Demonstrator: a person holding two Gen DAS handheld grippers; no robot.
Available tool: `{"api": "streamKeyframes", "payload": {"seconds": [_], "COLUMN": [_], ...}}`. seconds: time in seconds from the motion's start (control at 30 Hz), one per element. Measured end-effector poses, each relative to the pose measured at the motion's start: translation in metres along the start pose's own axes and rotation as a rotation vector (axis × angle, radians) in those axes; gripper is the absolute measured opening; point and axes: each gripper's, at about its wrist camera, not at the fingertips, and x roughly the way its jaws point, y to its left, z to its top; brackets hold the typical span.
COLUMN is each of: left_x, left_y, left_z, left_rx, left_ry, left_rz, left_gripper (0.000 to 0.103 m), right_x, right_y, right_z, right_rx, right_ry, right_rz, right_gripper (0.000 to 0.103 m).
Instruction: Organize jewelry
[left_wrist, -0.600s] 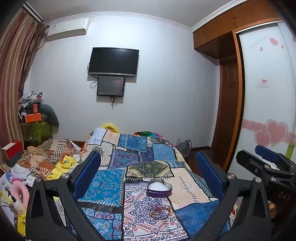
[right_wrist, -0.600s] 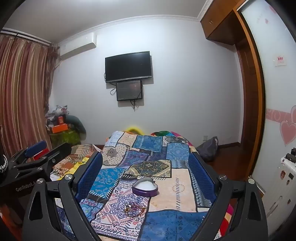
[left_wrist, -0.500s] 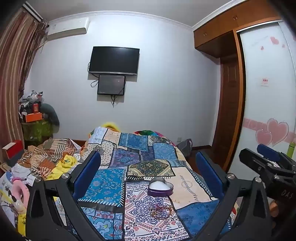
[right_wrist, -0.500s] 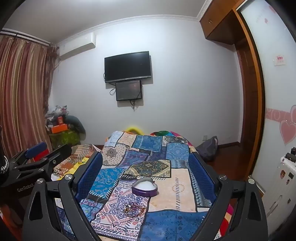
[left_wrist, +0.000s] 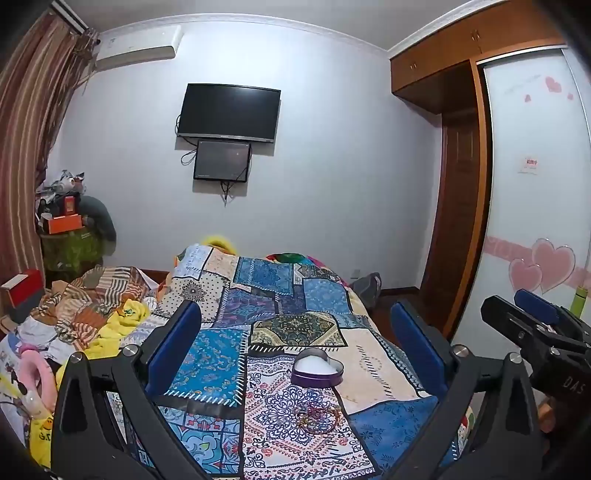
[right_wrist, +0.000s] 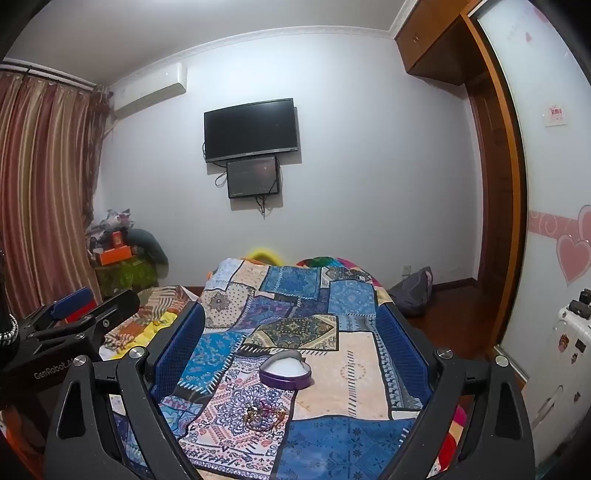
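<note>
Both wrist views side by side, facing along bed (left_wrist: 295, 325), sharing far wall (right_wrist: 369, 184)

Home bedroom: quilted bed (left_wrist: 280, 295), wall TV (left_wrist: 228, 112), wardrobe (left_wrist: 532, 177).

White wall (left_wrist: 332, 166), mounted TV (left_wrist: 228, 112), striped curtain (right_wrist: 40, 192), wooden wardrobe (left_wrist: 461, 206).

The jewelry (left_wrist: 317, 417) is a small tangle (pieces too fine to tell apart); the quilt (right_wrist: 332, 446) runs off the bottom edge.
</note>
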Motion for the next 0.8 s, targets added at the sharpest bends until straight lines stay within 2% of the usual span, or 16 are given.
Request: {"api": "streamKeyframes", "payload": {"seconds": [0.8], "left_x": [-0.0004], "left_y": [-0.0003], "left_z": [-0.0007], "left_rx": [0.007], "left_ry": [0.016], "left_rz": [-0.007], "left_gripper": [0.103], "right_x": [0.003], "right_y": [-0.001], "right_z": [-0.0051], "right_rx": [0.009], "right_ry": [0.014], "right_rz": [0.002], "right_gripper": [0.092]}}
